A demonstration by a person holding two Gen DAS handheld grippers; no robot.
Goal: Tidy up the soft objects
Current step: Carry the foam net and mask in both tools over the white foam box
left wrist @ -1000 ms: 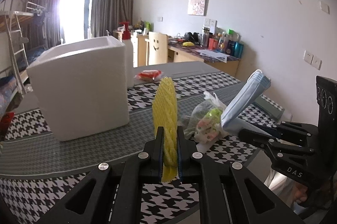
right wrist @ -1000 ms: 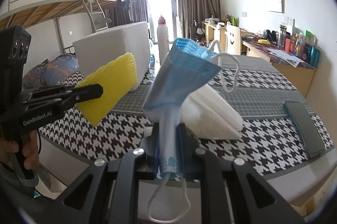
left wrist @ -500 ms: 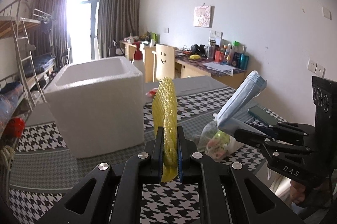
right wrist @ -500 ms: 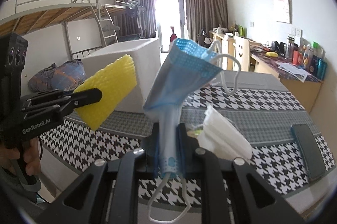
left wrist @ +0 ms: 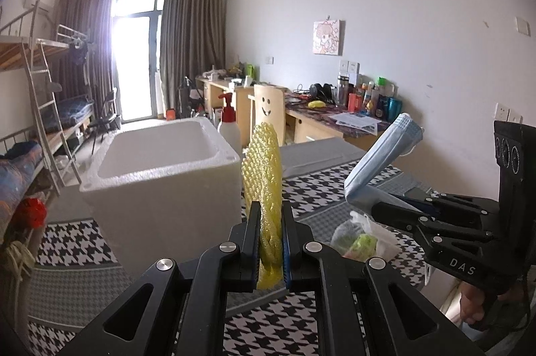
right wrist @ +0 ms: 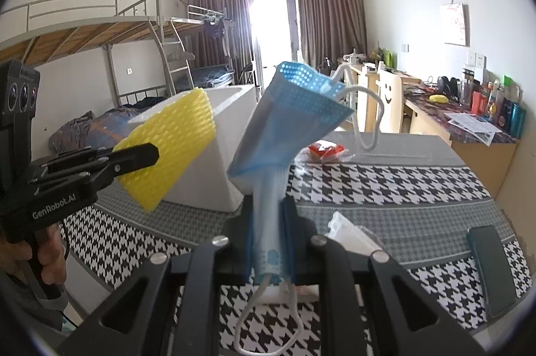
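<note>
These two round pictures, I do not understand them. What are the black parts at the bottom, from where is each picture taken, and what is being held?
No robot is here: a person holds a two-finger tool in each hand, with a wide-angle camera on each tool looking along its fingers.

One view is from the left gripper, which is shut on a yellow foam net. The other view is from the right gripper, which is shut on a blue face mask. Each view also shows the other tool from the side.

Both are raised over a table with a checked cloth. On it stand a white foam box, open on top, a small plastic bag, a red packet and a dark phone.
</note>
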